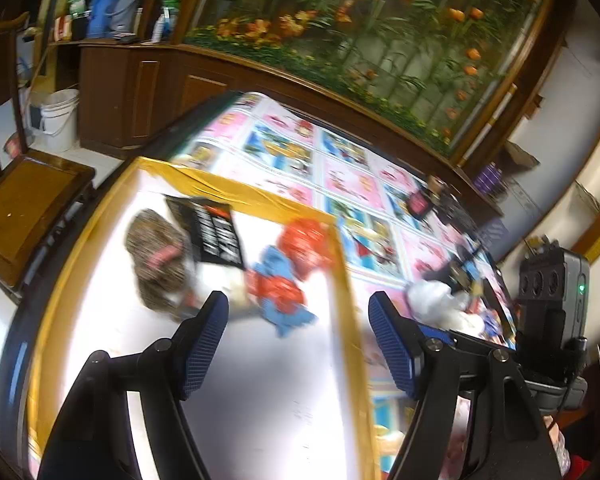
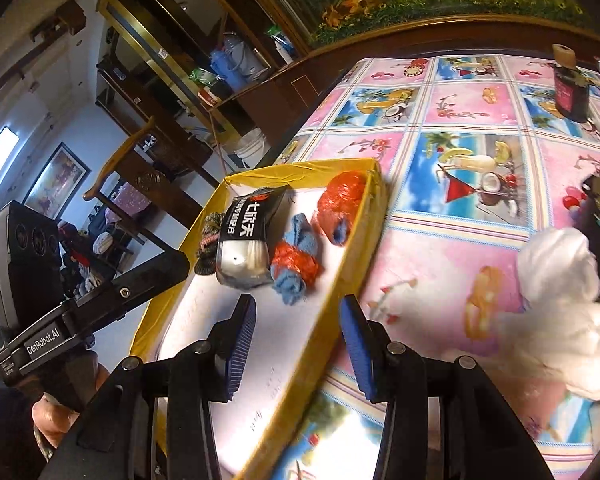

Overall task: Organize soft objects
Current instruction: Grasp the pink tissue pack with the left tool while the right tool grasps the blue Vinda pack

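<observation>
Here, both claws (image 1: 296,344) (image 2: 296,344) gape empty; white cloth bundle (image 2: 556,304) lies crumpled.

A bench (image 2: 476,240) under a printed cloth, bearing a shallow tray and a few loose things.

The cloth (image 2: 440,116) is a grid of pink and blue panels with fruit and drink pictures, and it covers the whole bench top. A yellow-rimmed tray (image 2: 352,268) with a white floor sits on it toward the left edge; small soft things lie inside the tray. To the right of the tray, well apart from it, a bunched white cloth or bag (image 2: 560,280) lies directly on the printed cloth. At the far right a dark bottle with a tan cap (image 2: 571,88) stands upright. More dark items at the right edge are too blurred to tell.
</observation>
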`<action>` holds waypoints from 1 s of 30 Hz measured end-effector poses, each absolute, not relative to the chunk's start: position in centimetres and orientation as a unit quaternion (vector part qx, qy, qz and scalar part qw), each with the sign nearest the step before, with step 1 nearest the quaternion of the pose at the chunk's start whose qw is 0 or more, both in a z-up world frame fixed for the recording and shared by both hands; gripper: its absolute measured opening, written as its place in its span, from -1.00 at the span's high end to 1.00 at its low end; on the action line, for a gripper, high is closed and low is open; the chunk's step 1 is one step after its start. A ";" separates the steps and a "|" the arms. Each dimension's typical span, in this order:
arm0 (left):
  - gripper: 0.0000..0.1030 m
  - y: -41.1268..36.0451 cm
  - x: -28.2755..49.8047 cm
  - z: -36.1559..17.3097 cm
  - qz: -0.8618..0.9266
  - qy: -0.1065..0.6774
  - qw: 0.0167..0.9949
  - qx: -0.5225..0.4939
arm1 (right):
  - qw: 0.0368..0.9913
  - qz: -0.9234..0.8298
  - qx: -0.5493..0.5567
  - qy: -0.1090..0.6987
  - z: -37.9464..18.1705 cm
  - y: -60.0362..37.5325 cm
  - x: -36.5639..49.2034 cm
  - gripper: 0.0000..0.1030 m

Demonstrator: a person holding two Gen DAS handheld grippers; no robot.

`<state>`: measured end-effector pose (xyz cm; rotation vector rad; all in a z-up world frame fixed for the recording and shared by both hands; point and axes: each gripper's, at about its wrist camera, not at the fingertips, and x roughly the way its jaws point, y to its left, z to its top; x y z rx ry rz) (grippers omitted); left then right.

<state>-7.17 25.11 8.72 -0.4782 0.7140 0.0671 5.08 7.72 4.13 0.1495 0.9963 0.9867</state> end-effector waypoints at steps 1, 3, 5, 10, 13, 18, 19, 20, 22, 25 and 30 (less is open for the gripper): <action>-0.39 24.3 -7.2 8.7 0.025 0.347 0.909 -0.230 | 0.763 0.454 0.070 0.455 4.2 6.9 5.0 0.07; -0.39 22.9 -7.2 8.7 0.012 0.350 0.909 -0.226 | 0.768 0.456 0.077 0.444 4.3 4.7 4.9 0.07; -0.40 21.3 -7.2 8.6 -0.003 0.349 0.909 -0.226 | 0.773 0.457 0.084 0.431 4.6 2.1 4.8 0.07; -0.51 16.8 -6.4 8.1 -0.044 0.354 0.908 -0.221 | 0.803 0.436 0.121 0.387 5.6 -5.0 5.4 0.06; -0.57 13.7 -5.0 7.3 -0.061 0.374 0.904 -0.199 | 0.812 0.413 0.155 0.381 5.3 -9.0 6.2 0.00; -0.57 10.7 -1.9 6.4 -0.067 0.396 0.898 -0.181 | 0.811 0.390 0.197 0.389 4.7 -12.9 7.1 0.00; -0.57 10.2 -0.9 6.2 -0.067 0.399 0.896 -0.180 | 0.811 0.385 0.204 0.390 4.7 -13.5 7.2 0.00; -0.57 10.0 -0.3 6.1 -0.066 0.402 0.896 -0.179 | 0.811 0.382 0.209 0.390 4.7 -13.6 7.3 0.00; -0.57 9.5 1.1 5.4 -0.059 0.413 0.892 -0.176 | 0.810 0.381 0.215 0.390 4.7 -14.0 7.5 0.00; -0.57 9.0 2.0 4.0 -0.065 0.433 0.880 -0.181 | 0.810 0.379 0.224 0.388 4.9 -14.8 7.4 0.00; -0.57 6.8 -0.2 2.5 -0.104 0.476 0.862 -0.138 | 0.812 0.373 0.238 0.382 5.3 -16.2 7.5 -0.01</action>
